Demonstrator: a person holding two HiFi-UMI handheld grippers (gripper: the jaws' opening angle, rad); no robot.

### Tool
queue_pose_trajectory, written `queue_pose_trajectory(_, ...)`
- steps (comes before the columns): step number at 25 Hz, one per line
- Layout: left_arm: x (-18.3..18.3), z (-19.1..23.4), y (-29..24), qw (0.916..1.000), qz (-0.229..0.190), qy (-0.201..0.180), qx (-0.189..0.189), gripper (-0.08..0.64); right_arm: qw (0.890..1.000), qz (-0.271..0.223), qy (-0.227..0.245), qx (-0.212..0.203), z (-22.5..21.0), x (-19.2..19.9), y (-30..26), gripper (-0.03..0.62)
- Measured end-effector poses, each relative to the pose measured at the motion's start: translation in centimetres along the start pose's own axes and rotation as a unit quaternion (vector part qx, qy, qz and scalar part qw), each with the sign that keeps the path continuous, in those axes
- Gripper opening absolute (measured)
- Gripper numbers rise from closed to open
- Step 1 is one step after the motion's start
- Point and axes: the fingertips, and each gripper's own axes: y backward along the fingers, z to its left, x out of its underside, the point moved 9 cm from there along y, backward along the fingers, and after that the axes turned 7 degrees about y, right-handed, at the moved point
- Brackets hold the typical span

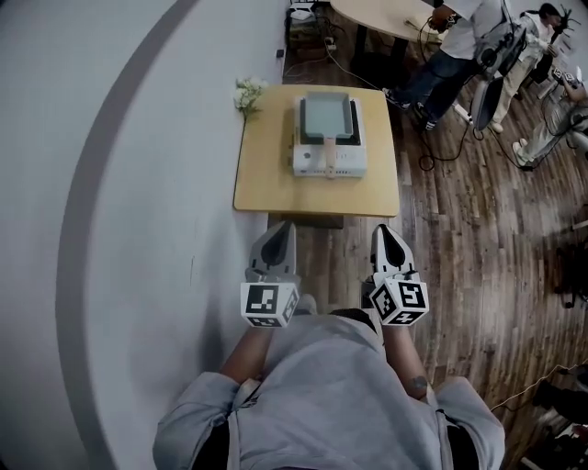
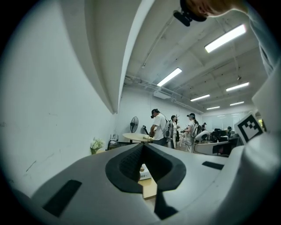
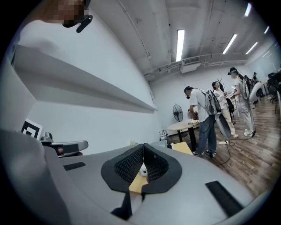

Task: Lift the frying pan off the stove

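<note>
A square grey frying pan [image 1: 327,116] with a wooden handle [image 1: 328,154] rests on a white tabletop stove [image 1: 330,161], which stands on a small wooden table [image 1: 266,170] ahead of me. My left gripper [image 1: 280,228] and right gripper [image 1: 386,231] are held side by side short of the table's near edge, both shut and holding nothing. In the left gripper view the left gripper [image 2: 143,146] has its jaws closed, and a bit of the stove [image 2: 145,172] shows through the gap below. The right gripper [image 3: 143,145] likewise stands closed in the right gripper view.
A small bunch of white flowers [image 1: 246,93] sits at the table's far left corner, against the curved white wall [image 1: 110,184]. Several people [image 1: 459,37] stand by a round table [image 1: 386,16] at the back right. Cables [image 1: 441,147] lie on the wooden floor right of the table.
</note>
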Motion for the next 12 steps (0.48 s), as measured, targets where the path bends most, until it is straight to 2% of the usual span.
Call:
queue_pose_trajectory(5, 0.1, 3.0, -1.5, 0.9996, 0.018, 0.017, -0.014, 0.002, 1.000, 0.011, -0.011, -0.016, 1.2, 0.0, -3.0, 0.000)
queue_pose_trajectory(12, -0.4, 4.9, -6.5, 0.9993, 0.023, 0.021, -0.019, 0.002, 0.999, 0.021, -0.021, -0.013, -1.0, -0.2, -7.9, 0.000)
